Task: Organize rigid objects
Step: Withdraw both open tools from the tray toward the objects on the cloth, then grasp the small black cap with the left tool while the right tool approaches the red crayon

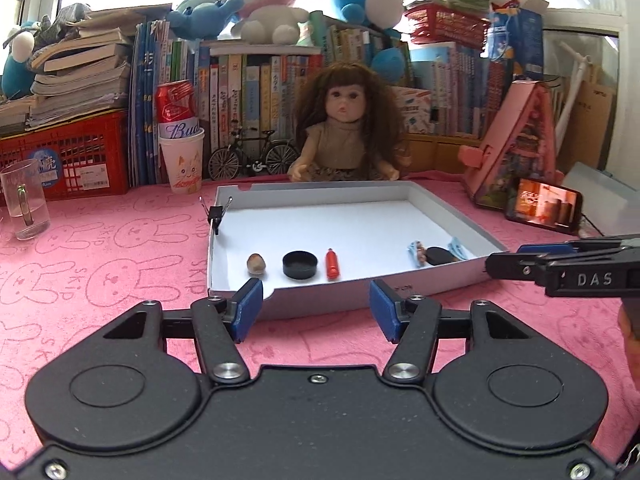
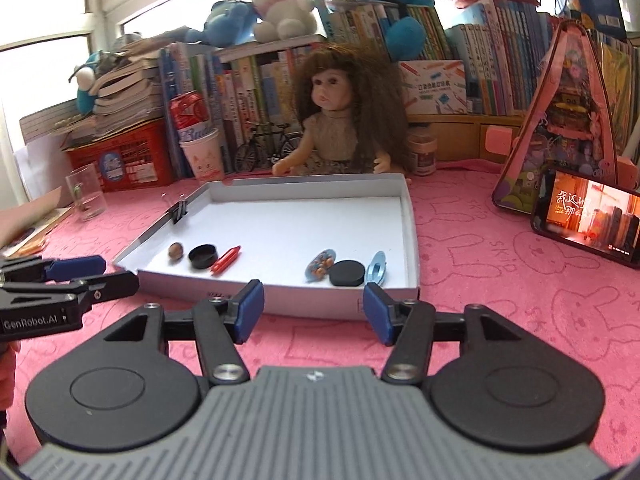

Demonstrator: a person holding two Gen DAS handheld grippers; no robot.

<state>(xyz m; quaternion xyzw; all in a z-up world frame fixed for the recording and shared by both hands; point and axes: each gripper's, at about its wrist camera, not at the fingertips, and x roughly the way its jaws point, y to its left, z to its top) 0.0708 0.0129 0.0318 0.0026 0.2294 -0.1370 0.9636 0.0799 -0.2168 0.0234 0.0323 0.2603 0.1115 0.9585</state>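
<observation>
A shallow white box lid point(image 1: 320, 220) point(image 2: 280, 296) lies on the pink cloth. Along its near side sit a brown nut point(image 1: 256, 263) point(image 2: 176, 250), a black round cap point(image 1: 300, 265) point(image 2: 203, 256) and a red crayon-like stick point(image 1: 332, 263) point(image 2: 227, 259). At the right are a blue oval piece with beads point(image 2: 321, 265), a black disc point(image 2: 347, 273) point(image 1: 438, 255) and a blue ring-shaped piece point(image 2: 377, 267). My left gripper point(image 1: 316, 310) stands open just short of the lid's near wall, empty. My right gripper point(image 2: 313, 311) is likewise open and empty.
A black binder clip point(image 1: 216, 214) point(image 2: 179, 210) grips the lid's left wall. Behind the lid sits a doll point(image 1: 348, 128). A glass mug point(image 1: 24, 204), a paper cup with a can point(image 1: 182, 160), a red crate point(image 1: 68, 156), a phone point(image 2: 588, 216) and a pink toy house point(image 2: 560, 120) ring the cloth.
</observation>
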